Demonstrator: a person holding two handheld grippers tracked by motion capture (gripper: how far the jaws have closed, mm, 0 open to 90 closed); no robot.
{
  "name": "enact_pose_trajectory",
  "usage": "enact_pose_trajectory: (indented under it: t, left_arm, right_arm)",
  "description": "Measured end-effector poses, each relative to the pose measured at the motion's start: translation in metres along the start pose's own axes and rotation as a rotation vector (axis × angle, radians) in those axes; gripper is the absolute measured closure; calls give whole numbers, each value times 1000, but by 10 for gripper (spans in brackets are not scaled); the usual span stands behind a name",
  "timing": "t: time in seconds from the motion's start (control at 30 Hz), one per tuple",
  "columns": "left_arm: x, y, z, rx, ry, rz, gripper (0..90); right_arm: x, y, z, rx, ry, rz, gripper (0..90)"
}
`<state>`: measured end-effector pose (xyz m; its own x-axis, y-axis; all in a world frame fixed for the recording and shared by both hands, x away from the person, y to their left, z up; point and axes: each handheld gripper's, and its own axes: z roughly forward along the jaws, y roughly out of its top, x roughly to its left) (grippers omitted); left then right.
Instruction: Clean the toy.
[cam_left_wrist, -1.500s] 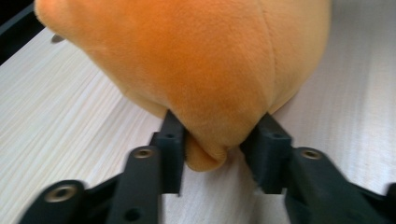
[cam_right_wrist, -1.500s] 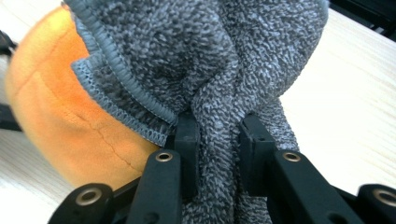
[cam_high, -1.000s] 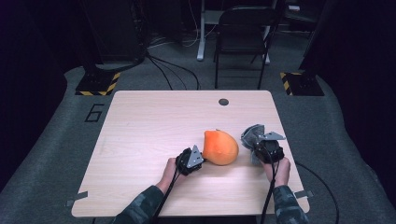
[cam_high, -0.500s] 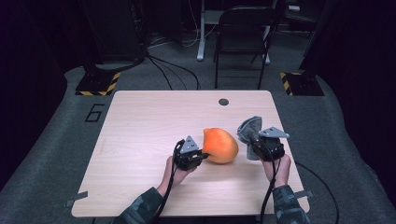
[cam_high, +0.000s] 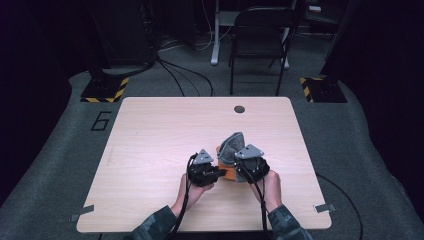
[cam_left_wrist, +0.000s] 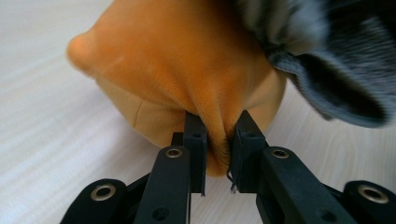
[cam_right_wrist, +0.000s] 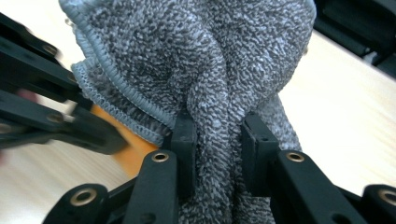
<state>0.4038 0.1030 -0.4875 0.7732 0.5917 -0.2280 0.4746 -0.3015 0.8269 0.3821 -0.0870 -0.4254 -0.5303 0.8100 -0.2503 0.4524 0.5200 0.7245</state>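
Left gripper (cam_high: 215, 173): jaws nearly together, pinching a fold of the orange cloth (cam_left_wrist: 187, 70). In the left gripper view the soft orange fabric bulges up and away from the two black pads, a bunched ridge caught between them; the rest of it rests on the pale wood.

Right gripper (cam_high: 239, 170): jaws likewise nearly together, clamped on a thick pleat of the grey towel (cam_right_wrist: 196, 60). In the right gripper view the looped terry pile rises from between the pads, and its stitched hem curves off to the left side of the frame. A sliver of orange shows below that hem, next to the other gripper's blurred black links.

High view: both grippers sit close together at the near middle of the table (cam_high: 150, 130), each held by a hand coming in from the bottom edge, with camouflage-patterned sleeves. The grey towel (cam_high: 231, 146) stands up in a peak just beyond the right gripper, over the orange cloth (cam_high: 229, 173), of which only a small patch shows between the two grippers. The towel overlaps the cloth; whether it lies on it or is held just above cannot be told.

Farther on the table: a small dark round disc (cam_high: 239, 109) near the far edge, well apart from the cloths. Beyond the table: a dark folding chair (cam_high: 260, 35) on the grey floor.
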Motion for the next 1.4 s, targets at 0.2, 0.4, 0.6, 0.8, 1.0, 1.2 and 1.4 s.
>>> enact_pose_trajectory:
  t: [0.2, 0.4, 0.6, 0.8, 1.0, 1.2, 1.4]
  left_arm:
    - [-2, 1, 0, -1, -2, 21, 781]
    - [-4, 2, 1, 1, -11, 36, 777]
    - [-4, 2, 1, 7, -10, 46, 779]
    - [-2, 2, 0, 6, -15, 36, 778]
    - [0, 3, -1, 5, -13, 44, 777]
    - [-2, 3, 0, 3, -9, 47, 777]
    - [-1, 2, 0, 14, -6, 52, 776]
  right_arm:
    - [-17, -10, 6, 21, 12, 53, 698]
    - [-44, -27, 17, 84, 0, 145, 697]
    - [-59, -44, 32, 154, -50, 176, 697]
    - [-67, -66, 59, 250, -37, 188, 695]
    - [-74, -56, 40, 191, -56, 207, 690]
    - [-61, -14, -15, -58, 52, 188, 684]
    - [-20, -5, -2, -11, 57, 43, 679]
